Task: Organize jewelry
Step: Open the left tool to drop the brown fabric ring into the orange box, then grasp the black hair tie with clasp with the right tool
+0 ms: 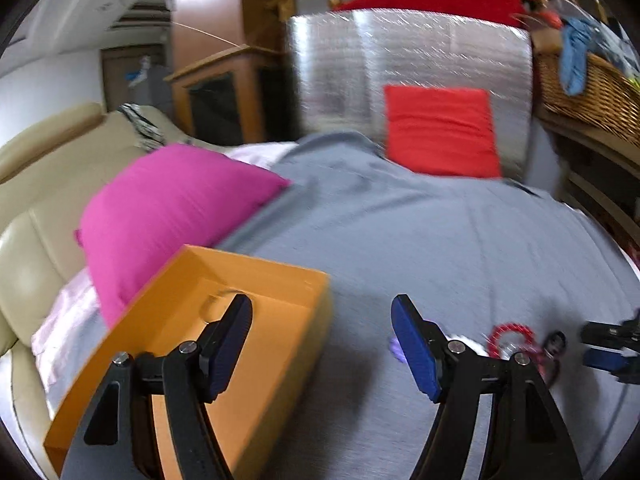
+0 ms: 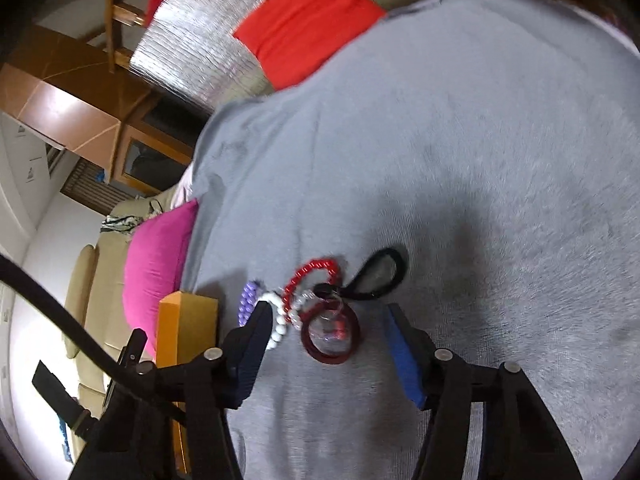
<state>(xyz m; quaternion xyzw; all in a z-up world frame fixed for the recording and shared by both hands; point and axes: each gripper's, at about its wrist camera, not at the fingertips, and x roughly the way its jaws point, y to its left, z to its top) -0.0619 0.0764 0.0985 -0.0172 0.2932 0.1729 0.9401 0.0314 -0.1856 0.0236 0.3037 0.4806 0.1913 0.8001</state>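
Observation:
A pile of jewelry lies on the grey cloth (image 2: 460,168): a red bead bracelet (image 2: 310,276), a dark red bangle (image 2: 330,338), a white bead bracelet (image 2: 278,322), a purple bead bracelet (image 2: 248,300) and a black band (image 2: 380,276). My right gripper (image 2: 326,344) is open, just above the pile, its fingers either side of the dark red bangle. An open orange box (image 1: 208,344) sits left of the pile. My left gripper (image 1: 322,328) is open and empty, its left finger over the box. The red bracelet (image 1: 510,334) shows at the right in the left wrist view.
A pink cushion (image 1: 168,216) lies behind the box. A red cushion (image 1: 440,130) leans on a silver foil panel (image 1: 400,60) at the back. A beige sofa (image 1: 36,184) is at the left. A wicker basket (image 1: 588,88) stands at the back right.

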